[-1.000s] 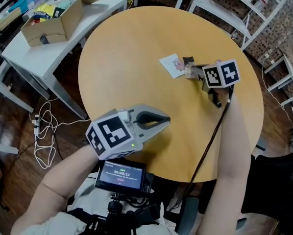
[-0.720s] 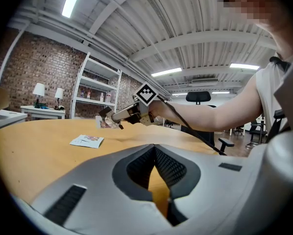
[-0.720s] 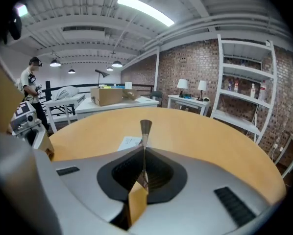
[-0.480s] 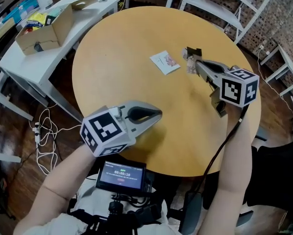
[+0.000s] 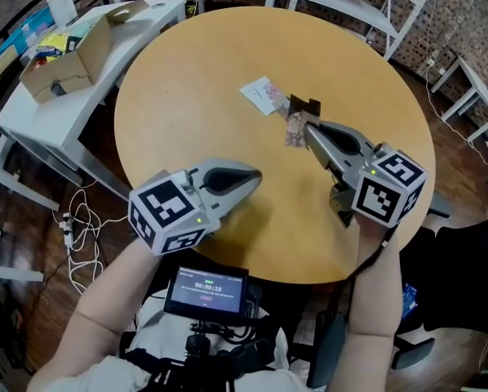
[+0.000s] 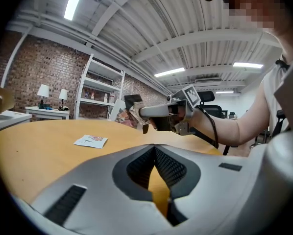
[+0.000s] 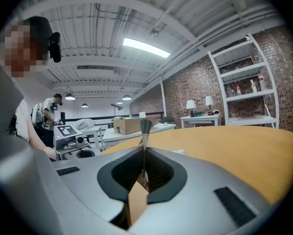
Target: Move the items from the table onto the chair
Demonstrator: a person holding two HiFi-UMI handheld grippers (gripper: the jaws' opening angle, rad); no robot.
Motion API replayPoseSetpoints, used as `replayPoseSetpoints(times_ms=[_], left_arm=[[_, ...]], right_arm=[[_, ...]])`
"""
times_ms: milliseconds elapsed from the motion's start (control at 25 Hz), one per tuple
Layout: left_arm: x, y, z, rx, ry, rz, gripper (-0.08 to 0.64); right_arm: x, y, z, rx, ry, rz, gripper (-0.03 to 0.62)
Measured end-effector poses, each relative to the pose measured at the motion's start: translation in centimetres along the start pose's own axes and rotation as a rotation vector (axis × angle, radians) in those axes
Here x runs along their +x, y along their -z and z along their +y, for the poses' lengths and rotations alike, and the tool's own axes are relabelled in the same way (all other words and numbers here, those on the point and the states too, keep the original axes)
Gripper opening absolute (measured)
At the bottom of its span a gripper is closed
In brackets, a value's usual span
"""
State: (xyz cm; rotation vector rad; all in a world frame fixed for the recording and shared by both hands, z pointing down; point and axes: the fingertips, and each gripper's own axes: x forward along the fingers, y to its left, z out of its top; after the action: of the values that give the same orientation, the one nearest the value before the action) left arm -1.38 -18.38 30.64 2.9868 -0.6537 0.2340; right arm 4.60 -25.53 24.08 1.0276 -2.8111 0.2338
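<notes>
At the lower left of the frame, the left gripper (image 5: 250, 175) is held clenched on nothing above the near part of the table (image 5: 228, 64), apparently parked out of the way. Right of centre, the right gripper (image 5: 307, 127) is clamped on a thin packet (image 5: 294, 129). The packet is pinched edge-on and raised off the table, presumably so it can be carried to the chair. Further up, just beyond the packet, a card (image 5: 260, 95) is seen lying flat on the table, not yet moved.
</notes>
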Motion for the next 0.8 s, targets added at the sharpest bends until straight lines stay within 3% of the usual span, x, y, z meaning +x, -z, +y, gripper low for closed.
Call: replayPoseSetpoints(times_ms=[360, 800], left_arm=[[2.0, -0.8, -1.1, 0.008, 0.028, -0.007, 0.006], [6.8, -1.0, -6.1, 0.028, 0.163, 0.006, 0.006]], right_arm=[[-3.1, 0.3, -0.8, 0.01, 0.069, -0.032, 0.012], [-10.0, 0.7, -2.2, 0.008, 0.205, -0.091, 0.012]])
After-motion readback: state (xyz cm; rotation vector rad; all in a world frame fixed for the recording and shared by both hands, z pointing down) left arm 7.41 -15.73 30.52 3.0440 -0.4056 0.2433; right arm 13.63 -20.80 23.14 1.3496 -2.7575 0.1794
